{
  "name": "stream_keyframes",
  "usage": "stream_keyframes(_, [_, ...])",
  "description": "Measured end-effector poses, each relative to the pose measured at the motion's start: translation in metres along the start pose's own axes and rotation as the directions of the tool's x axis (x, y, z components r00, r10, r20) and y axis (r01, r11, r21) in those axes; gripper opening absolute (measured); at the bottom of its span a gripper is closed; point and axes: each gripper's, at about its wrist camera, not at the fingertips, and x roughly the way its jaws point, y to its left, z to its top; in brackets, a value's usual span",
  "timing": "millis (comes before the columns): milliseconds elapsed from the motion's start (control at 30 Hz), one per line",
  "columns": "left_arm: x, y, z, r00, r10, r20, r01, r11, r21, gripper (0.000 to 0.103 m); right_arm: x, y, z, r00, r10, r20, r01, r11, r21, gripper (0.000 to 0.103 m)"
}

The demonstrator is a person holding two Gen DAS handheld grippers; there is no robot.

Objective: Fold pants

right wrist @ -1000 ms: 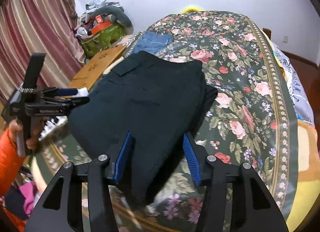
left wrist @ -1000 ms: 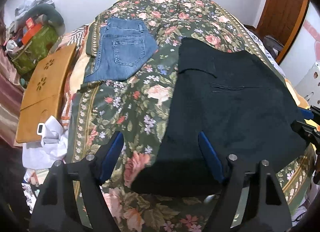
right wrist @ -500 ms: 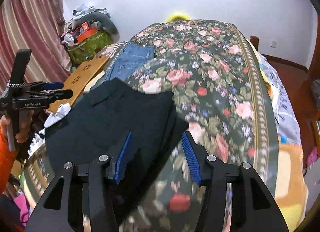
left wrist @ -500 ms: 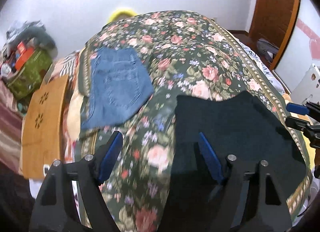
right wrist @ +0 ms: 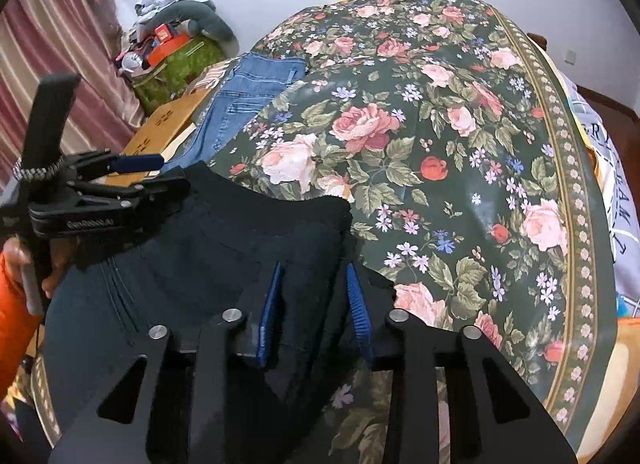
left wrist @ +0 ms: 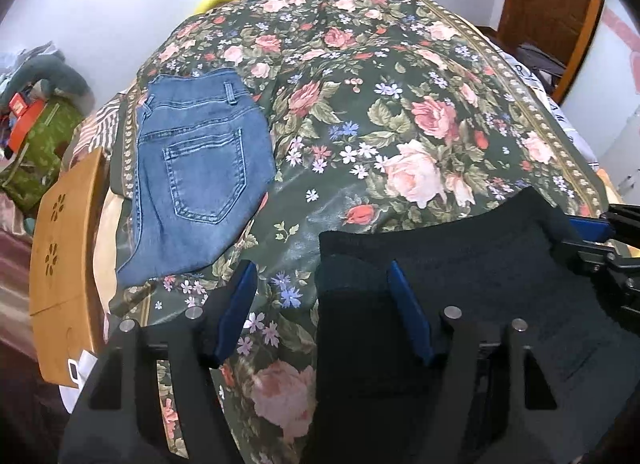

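On my feeds, the black pants [left wrist: 460, 276] lie folded at the near edge of the bed [left wrist: 400, 112], on its flowered cover. Their long axis runs across the near edge, from my left tongs [left wrist: 320, 304] to my right tongs [right wrist: 314, 296]. I cannot tell which end is the waistband.

Left tongs: the fingers [left wrist: 408, 312] stand wide apart, released. The right-hand finger sits over the pants' left end; the other sits over bare cover, so that end lies partly between the two. In the right view the same tongs [right wrist: 152, 174] reach the pants' far left corner, but whether they touch the cloth I cannot tell.

Right tongs: the fingers [right wrist: 358, 304] stand narrower, with a raised fold of the black pants [right wrist: 240, 248] between them. Whether they are clenched on that fold I cannot tell.

Blue jeans [left wrist: 196, 180] lie folded at the bed's left edge, well apart from the black pants. A wooden board [left wrist: 60, 260] stands just beside that edge.
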Motion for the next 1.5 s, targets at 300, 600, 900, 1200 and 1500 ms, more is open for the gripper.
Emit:
stream_keyframes(300, [-0.018,0.007,0.001,1.000,-0.008,0.010,0.008,1.000,-0.029,0.070,-0.005,0.006,0.003,0.998,-0.064,0.010,0.064,0.997,-0.038,0.026])
stream_keyframes(600, [-0.091,0.020,-0.009,0.989,0.007,0.145,0.003,0.998,-0.065,0.094,-0.069,0.030,-0.004,0.986,-0.103,0.132,0.108,0.994,-0.033,0.058])
stream_keyframes(900, [-0.068,0.021,-0.041,0.990,-0.138,-0.026,0.135,0.986,-0.101,0.097,-0.081,0.046,-0.030,0.995,-0.036,0.094,0.036,0.999,0.007,0.085])
stream_keyframes(1200, [-0.027,0.019,-0.046,0.938,-0.313,-0.151,0.282,0.939,-0.199,0.101,-0.034,0.022,-0.046,0.994,0.099,-0.051,-0.091,0.986,0.137,0.085])
stream_keyframes(1500, [-0.016,0.018,-0.039,0.881,-0.447,-0.154,0.404,0.881,-0.246,0.077,-0.015,0.012,-0.034,0.981,0.177,-0.075,-0.163,0.972,0.168,0.081])
